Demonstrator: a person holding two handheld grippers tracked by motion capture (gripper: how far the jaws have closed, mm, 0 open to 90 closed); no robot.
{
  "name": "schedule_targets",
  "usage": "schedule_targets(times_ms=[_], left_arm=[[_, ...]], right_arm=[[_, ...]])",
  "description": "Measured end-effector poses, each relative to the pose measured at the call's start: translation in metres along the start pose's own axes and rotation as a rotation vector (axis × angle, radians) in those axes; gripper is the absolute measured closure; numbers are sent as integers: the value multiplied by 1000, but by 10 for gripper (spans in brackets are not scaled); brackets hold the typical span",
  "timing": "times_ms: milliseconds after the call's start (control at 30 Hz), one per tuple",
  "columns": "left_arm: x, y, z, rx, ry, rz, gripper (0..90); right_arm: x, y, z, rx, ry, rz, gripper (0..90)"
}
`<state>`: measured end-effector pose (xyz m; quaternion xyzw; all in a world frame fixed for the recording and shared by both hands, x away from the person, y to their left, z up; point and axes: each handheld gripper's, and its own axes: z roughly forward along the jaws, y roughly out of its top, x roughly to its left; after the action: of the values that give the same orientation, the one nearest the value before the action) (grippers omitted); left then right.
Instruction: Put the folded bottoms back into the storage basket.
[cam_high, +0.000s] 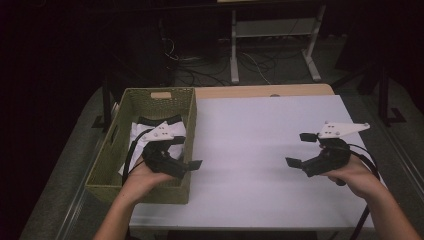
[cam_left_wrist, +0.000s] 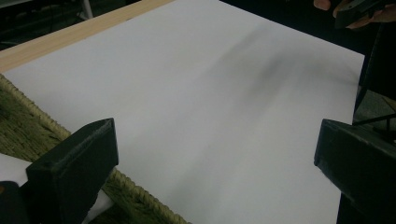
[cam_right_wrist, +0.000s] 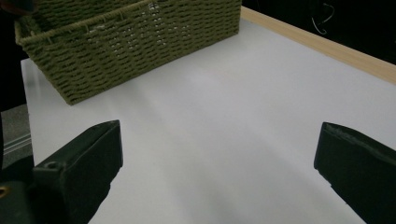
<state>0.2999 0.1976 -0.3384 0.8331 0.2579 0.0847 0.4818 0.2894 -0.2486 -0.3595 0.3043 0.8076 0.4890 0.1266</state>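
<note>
High view shows a green woven basket (cam_high: 150, 107) at about nine o'clock on the white counter (cam_high: 250, 145), with a white and black cloth (cam_high: 172, 131) lying inside it. The left gripper (cam_high: 187, 151) hangs over the basket's right rim, near its front corner, its fingers spread wide with nothing between them. The right gripper (cam_high: 300, 149) sits at about three o'clock, well apart from the basket, over bare counter; its fingers are also wide apart and empty.

Left gripper view looks along its two black fingers (cam_left_wrist: 77, 163) across the basket's woven rim (cam_left_wrist: 44, 122) at seven o'clock and out over the white surface, with a bit of white cloth (cam_left_wrist: 11, 165) just inside the rim. The other hand (cam_left_wrist: 359, 11) shows at one o'clock.

Right gripper view has its black fingers (cam_right_wrist: 84, 161) standing far apart above the counter, with the basket's side wall (cam_right_wrist: 135, 46) at eleven o'clock.
</note>
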Motion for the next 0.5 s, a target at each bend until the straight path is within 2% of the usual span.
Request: schedule_targets(times_ms=[333, 500], left_arm=[[-1, -5, -3, -3, -5, 6, 0], [-2, -5, -3, -3, -5, 8, 0]], right_arm=[[-5, -22, -13, -1, -8, 22, 12], [-6, -25, -13, -1, -10, 28, 12]])
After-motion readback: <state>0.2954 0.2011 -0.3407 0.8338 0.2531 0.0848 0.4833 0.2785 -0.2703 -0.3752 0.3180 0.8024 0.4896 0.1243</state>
